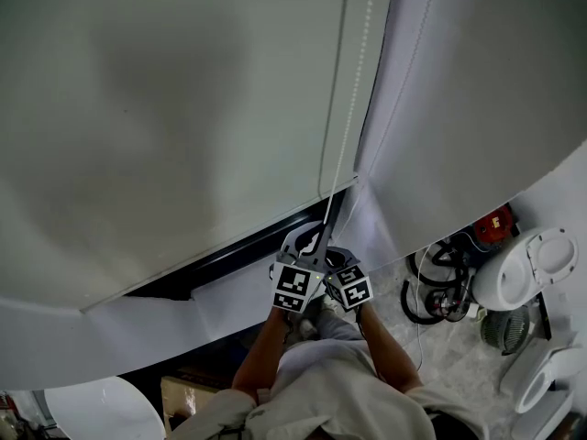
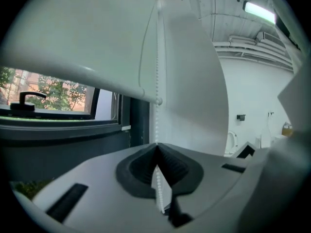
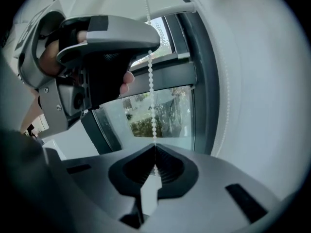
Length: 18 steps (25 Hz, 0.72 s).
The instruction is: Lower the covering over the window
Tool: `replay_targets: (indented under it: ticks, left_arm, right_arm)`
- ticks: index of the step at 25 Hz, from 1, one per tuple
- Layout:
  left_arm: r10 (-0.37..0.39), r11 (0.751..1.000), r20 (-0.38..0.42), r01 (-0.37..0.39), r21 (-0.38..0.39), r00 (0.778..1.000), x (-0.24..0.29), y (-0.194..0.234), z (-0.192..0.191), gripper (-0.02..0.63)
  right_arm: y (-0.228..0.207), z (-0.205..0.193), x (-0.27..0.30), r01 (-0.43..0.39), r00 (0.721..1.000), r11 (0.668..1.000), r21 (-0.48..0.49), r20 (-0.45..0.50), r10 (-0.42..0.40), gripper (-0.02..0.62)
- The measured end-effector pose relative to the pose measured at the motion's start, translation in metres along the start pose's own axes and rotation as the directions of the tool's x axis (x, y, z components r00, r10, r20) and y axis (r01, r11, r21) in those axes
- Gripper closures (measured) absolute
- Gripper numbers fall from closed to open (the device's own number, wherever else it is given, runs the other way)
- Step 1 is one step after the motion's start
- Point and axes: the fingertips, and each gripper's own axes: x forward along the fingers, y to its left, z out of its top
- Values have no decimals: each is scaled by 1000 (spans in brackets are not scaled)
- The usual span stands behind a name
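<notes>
The blind (image 1: 165, 108) stops short of the sill, and its bead chain (image 2: 157, 57) hangs at the right edge. Your left gripper (image 2: 156, 147) and right gripper (image 3: 155, 149) are both clamped on that chain. Pull straight down along it, evenly, so no beads slip.

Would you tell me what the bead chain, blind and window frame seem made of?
The bead chain looks like white plastic: small round beads in a string. The blind seems matte pale fabric or vinyl, smooth, no visible weave. The window frame is probably dark painted metal, given its dull sheen.
</notes>
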Motion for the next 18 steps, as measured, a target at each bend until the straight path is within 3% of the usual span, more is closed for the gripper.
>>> replay_targets:
  ticks: [18]
  left_arm:
    - [9,1000,-98,-12,-27,995,10,7,-61,594]
  right_arm:
    - [-8,-55,23,-9,996,1000,27,-93,11,595]
